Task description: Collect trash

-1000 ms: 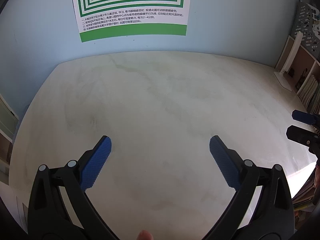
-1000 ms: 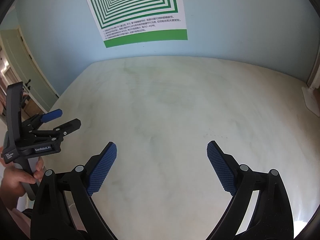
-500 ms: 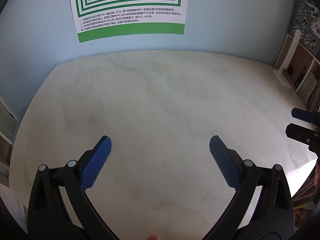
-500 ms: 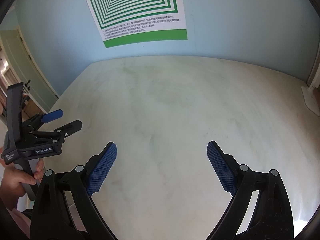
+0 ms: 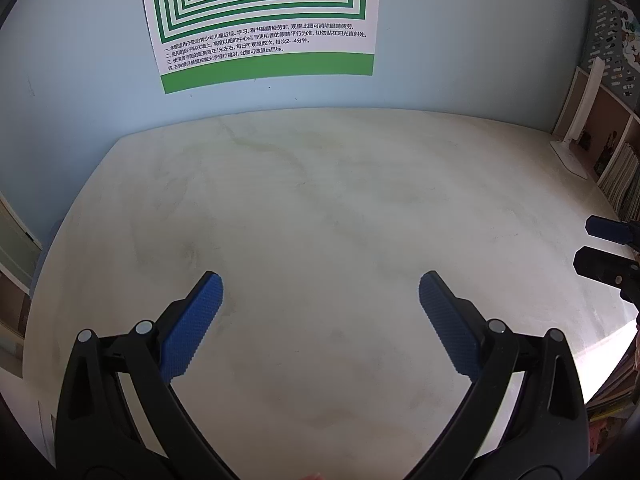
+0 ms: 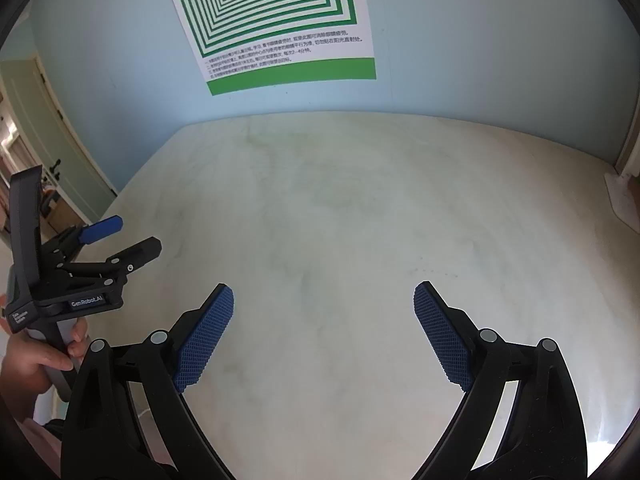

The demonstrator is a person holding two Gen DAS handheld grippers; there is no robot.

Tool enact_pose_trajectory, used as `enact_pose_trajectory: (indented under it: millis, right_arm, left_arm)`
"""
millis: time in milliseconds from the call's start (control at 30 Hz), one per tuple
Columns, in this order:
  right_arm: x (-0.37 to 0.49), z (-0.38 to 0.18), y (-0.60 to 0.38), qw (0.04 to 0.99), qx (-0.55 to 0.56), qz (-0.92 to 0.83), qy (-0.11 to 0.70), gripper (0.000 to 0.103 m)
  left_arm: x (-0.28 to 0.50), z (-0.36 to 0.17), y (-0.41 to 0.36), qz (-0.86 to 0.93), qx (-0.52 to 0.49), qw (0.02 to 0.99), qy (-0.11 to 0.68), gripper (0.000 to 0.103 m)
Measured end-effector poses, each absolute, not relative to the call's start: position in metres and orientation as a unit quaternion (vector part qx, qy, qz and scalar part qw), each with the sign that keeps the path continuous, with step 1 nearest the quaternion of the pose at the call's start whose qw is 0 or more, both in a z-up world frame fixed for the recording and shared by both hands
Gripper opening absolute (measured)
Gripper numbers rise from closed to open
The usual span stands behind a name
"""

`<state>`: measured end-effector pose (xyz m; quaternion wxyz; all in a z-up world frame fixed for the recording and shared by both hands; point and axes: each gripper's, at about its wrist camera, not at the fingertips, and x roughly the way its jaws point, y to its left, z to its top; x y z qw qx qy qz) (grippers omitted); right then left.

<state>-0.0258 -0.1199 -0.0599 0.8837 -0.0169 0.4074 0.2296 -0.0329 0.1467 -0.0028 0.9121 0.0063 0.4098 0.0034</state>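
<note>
Left wrist shows your left gripper [image 5: 320, 292] and right gripper [image 6: 324, 300] spread wide, empty, table [image 5: 320, 200] trash-free: collection looks finished or unstarted.

Looks like a home study rm / kid's room: pale marble-look desk [image 5: 320, 200] vs light-blue wall, green nested-squares eye-relief poster [image 5: 260, 20] w/ Chinese text, white desk lamp [image 5: 576, 136] + shelves of books [image 5: 622, 180] at right; cream door [image 6: 44, 128] at left.
</note>
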Motion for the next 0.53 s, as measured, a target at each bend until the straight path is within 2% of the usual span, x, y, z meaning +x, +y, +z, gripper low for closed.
enact_pose_trajectory:
  millis: [533]
  right_arm:
    - [-0.02,-0.0605,-0.1199,0.882,-0.017,0.229,0.411,0.091]
  left_arm:
    - [-0.0274,-0.0058,0.1502,0.0,-0.016,0.906,0.422,0.096]
